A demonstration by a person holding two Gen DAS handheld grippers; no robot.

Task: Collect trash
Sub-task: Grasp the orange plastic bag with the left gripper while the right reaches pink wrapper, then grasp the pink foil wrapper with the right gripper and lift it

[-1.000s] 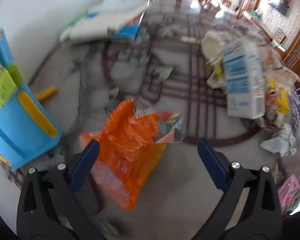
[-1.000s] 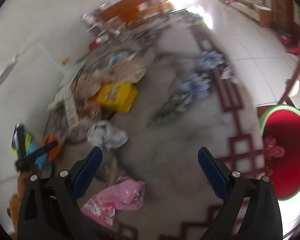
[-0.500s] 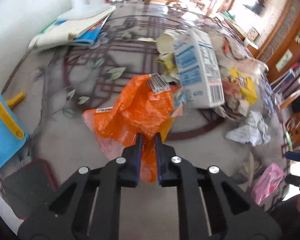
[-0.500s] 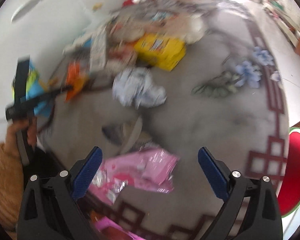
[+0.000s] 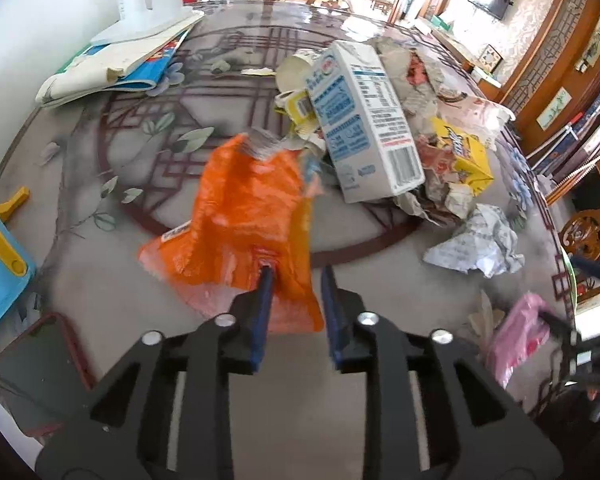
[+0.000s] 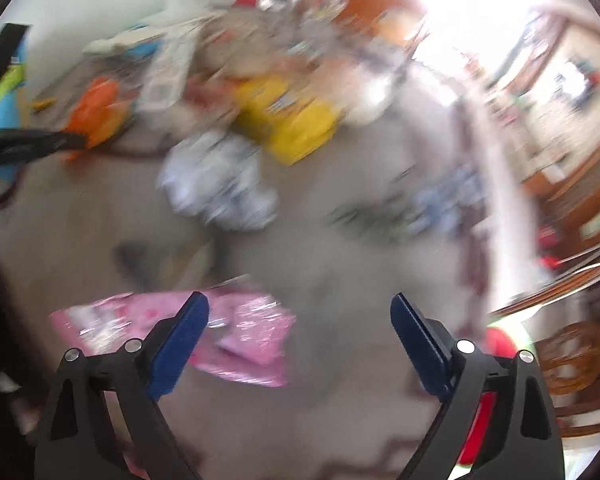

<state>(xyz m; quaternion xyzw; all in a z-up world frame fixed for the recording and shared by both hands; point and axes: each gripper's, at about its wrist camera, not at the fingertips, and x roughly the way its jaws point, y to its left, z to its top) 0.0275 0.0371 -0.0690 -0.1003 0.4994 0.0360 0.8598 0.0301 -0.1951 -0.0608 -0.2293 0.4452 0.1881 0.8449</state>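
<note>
The left tongs are clenched on the lower end of a crinkled orange plastic wrapper, which hangs above the patterned grey worktop just beside a white-and-blue milk carton lying on a heap of crumpled paper and a yellow box. The right tongs stand released and wide over a shiny pink plastic packet lying flat on the worktop, one finger over the packet; that view is blurred.
</note>
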